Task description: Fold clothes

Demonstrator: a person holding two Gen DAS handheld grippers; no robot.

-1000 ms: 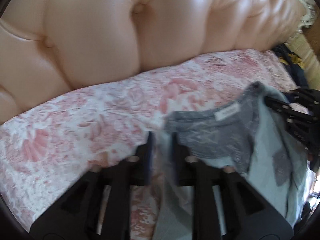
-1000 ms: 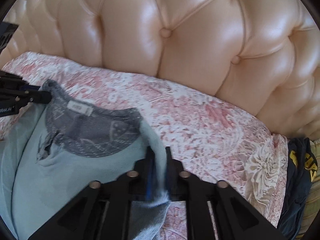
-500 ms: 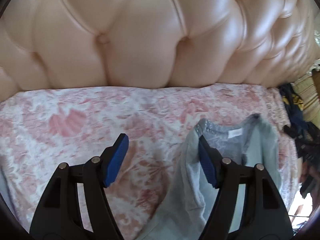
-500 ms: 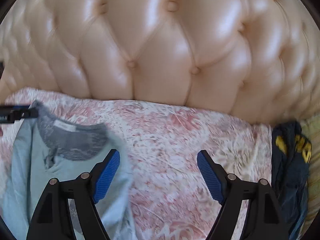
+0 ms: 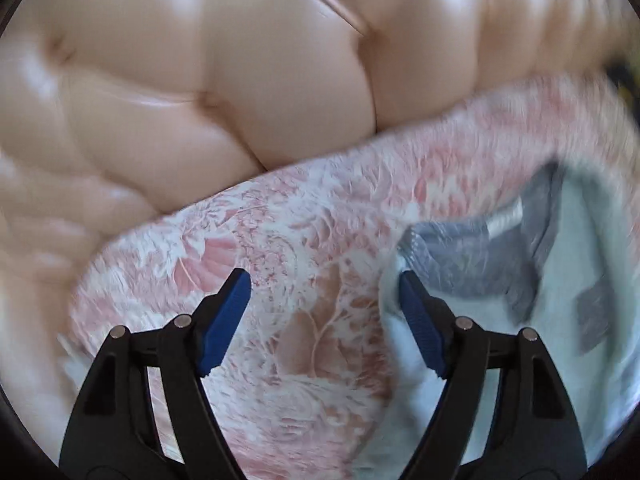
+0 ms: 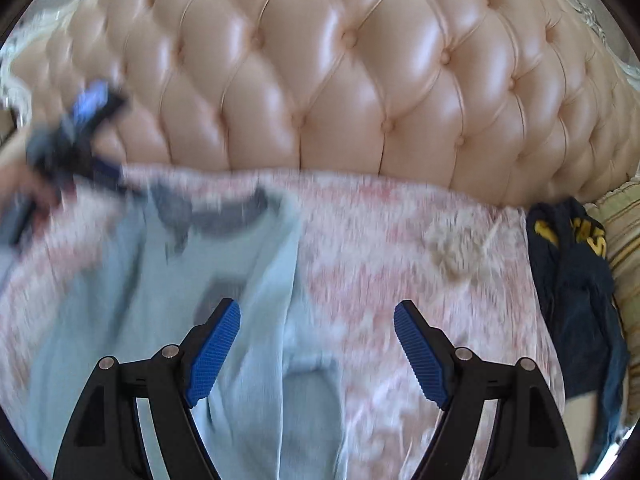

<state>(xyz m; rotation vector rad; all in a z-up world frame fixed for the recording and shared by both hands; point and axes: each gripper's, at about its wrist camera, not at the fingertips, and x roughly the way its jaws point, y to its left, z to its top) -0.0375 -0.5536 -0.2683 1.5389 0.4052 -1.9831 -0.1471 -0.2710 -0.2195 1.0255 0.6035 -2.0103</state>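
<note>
Both grippers have let go of the pale blue shirt (image 6: 132, 280) and drawn back from it since a second ago.

Left to right in the right wrist view: the left gripper (image 6: 80, 128) is a dark blur over the shirt's far left corner, its fingers impossible to read there; the shirt lies spread on the pink floral bedspread (image 6: 400, 248), grey collar (image 6: 216, 208) toward the tufted headboard (image 6: 340, 80), smeared by motion; a navy garment (image 6: 572, 280) is cut off at the right edge. In its own view the left gripper (image 5: 326, 320) gapes wide and empty over the bedspread, just beside the collar. The right gripper (image 6: 318, 354) hangs equally wide, empty, above the shirt's right edge.
</note>
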